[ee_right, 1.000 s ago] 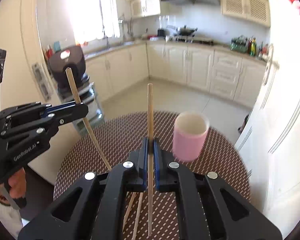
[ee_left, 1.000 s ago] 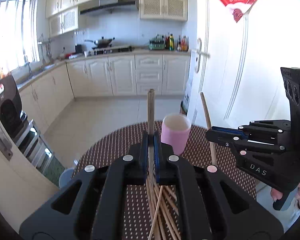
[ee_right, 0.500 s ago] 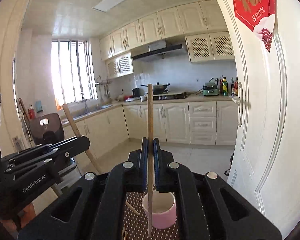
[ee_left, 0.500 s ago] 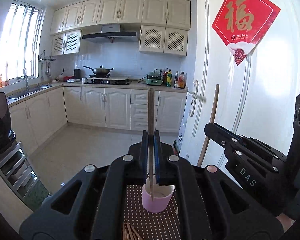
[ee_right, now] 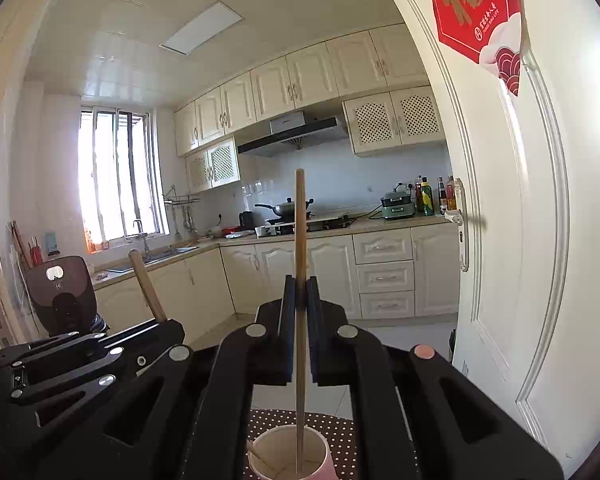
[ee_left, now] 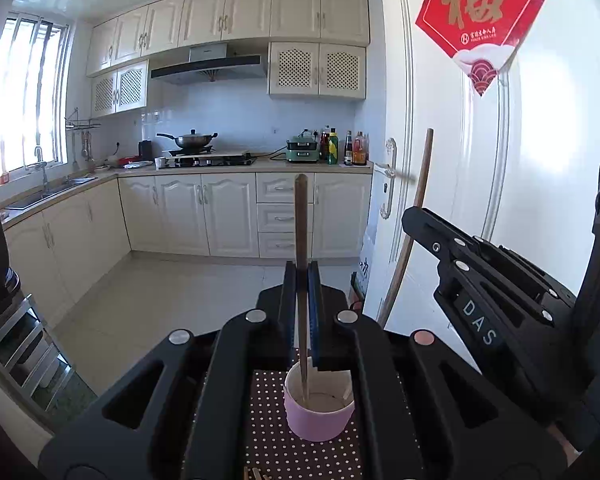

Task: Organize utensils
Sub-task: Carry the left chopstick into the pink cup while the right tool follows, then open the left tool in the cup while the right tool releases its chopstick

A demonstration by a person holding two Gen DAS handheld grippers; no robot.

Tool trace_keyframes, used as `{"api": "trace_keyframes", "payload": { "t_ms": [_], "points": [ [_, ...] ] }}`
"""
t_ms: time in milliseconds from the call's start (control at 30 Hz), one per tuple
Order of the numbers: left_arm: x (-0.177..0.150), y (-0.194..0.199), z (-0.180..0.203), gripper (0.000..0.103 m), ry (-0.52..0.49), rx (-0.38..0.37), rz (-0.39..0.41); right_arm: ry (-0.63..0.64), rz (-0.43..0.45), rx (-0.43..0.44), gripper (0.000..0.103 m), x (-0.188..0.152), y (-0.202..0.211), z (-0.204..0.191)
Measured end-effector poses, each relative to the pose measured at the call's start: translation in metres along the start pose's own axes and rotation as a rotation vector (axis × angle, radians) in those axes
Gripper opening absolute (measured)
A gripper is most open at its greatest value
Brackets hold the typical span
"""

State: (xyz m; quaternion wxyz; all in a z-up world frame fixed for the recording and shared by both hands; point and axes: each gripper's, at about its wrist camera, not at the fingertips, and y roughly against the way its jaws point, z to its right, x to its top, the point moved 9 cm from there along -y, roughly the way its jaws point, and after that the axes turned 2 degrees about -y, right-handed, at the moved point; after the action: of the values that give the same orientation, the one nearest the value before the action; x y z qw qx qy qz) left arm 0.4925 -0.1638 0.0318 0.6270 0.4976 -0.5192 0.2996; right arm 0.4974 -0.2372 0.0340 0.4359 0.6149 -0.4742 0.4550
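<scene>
Your left gripper (ee_left: 302,308) is clamped tight on an upright chopstick (ee_left: 301,240); its lower tip dips inside the pink cup (ee_left: 320,420) just below the jaws; your right gripper (ee_right: 300,320) pinches a second chopstick (ee_right: 299,264), its tip likewise inside the cup's mouth; neither is released yet, so the drop looks imminent; a few loose sticks (ee_left: 256,474) lie on the dotted mat (ee_left: 268,432) nearer you, cut off by the frame; how many remain you cannot tell; the cup's contents are hard to make out.
</scene>
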Motion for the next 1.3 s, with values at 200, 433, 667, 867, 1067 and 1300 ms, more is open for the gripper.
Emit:
{"api": "trace_keyframes", "payload": {
  "t_ms": [200, 433, 667, 867, 1067, 1300],
  "points": [
    [-0.023, -0.014, 0.002, 0.006, -0.021, -0.01, -0.065, 0.008, -0.06, 0.015, 0.004, -0.017, -0.006, -0.002],
    [-0.035, -0.018, 0.005, 0.006, -0.032, -0.007, -0.094, 0.008, -0.116, 0.029, 0.004, -0.031, -0.009, -0.002],
    [-0.043, -0.022, 0.007, 0.007, -0.05, -0.001, -0.132, 0.001, -0.167, 0.023, 0.004, -0.046, -0.008, 0.004],
    [-0.047, -0.024, 0.008, 0.007, -0.067, 0.007, -0.149, -0.003, -0.198, 0.012, 0.004, -0.052, -0.007, 0.008],
    [-0.044, -0.016, 0.005, 0.059, -0.08, 0.051, -0.116, -0.021, -0.212, 0.018, 0.008, -0.052, -0.001, 0.007],
    [-0.043, 0.0, -0.008, 0.065, -0.072, 0.067, -0.114, -0.026, -0.225, 0.015, 0.012, -0.049, 0.011, 0.004]
  ]
}}
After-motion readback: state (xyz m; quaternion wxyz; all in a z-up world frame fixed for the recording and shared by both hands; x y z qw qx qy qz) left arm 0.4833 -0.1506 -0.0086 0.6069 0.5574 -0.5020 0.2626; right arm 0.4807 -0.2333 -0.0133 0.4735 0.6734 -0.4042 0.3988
